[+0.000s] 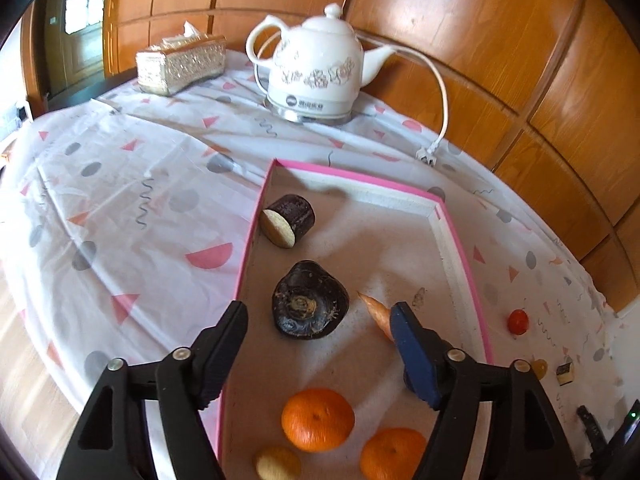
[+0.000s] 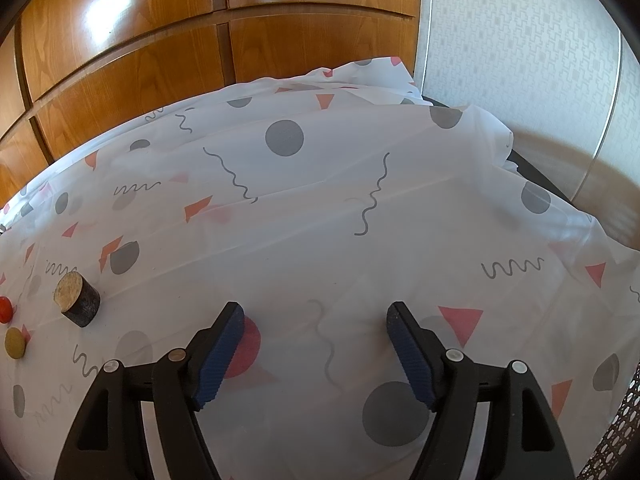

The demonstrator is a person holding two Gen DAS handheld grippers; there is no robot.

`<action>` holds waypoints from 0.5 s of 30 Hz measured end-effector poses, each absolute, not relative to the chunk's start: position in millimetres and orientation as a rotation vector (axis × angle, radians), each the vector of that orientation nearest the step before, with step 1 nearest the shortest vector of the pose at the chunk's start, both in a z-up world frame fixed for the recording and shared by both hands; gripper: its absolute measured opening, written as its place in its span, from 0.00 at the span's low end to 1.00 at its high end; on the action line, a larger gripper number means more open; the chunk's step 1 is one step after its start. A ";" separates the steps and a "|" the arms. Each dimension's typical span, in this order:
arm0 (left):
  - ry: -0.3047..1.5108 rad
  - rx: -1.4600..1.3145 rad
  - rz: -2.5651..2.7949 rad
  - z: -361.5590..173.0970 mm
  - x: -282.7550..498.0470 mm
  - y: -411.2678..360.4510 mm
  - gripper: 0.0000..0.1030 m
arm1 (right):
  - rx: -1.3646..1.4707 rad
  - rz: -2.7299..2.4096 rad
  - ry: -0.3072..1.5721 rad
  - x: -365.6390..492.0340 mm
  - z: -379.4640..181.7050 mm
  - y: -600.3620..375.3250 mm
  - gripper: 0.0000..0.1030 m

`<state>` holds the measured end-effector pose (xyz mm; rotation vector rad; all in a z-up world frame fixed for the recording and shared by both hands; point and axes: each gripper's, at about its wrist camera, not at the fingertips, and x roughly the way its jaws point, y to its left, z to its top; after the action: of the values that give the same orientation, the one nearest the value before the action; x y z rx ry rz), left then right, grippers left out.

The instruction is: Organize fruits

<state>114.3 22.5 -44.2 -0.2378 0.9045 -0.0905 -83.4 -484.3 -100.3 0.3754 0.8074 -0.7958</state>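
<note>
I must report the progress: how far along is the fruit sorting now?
Done: two oranges, dark pieces and a carrot lie in the pink-rimmed tray. In hand: nothing; left gripper and right gripper are open. Left: a red tomato, a yellow piece and a dark cylinder remain on the cloth.

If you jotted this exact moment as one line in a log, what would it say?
left gripper: open above pink tray, nothing held | right gripper: open over tablecloth, empty | in tray: two oranges
</note>
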 end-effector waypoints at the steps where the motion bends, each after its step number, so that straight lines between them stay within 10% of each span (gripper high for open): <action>1: 0.894 -0.231 -0.083 -41.4 109.6 22.4 0.77 | 0.375 -0.795 0.808 -83.5 -100.4 -484.6 0.74; 15: 0.812 -0.172 -0.020 -22.4 65.2 25.8 0.98 | 0.372 -0.791 0.808 -82.1 -101.6 -483.4 0.76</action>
<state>65.2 25.8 -22.4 -0.1720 0.8121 -0.0198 -82.1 -483.4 -101.6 0.3721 0.8075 -0.7910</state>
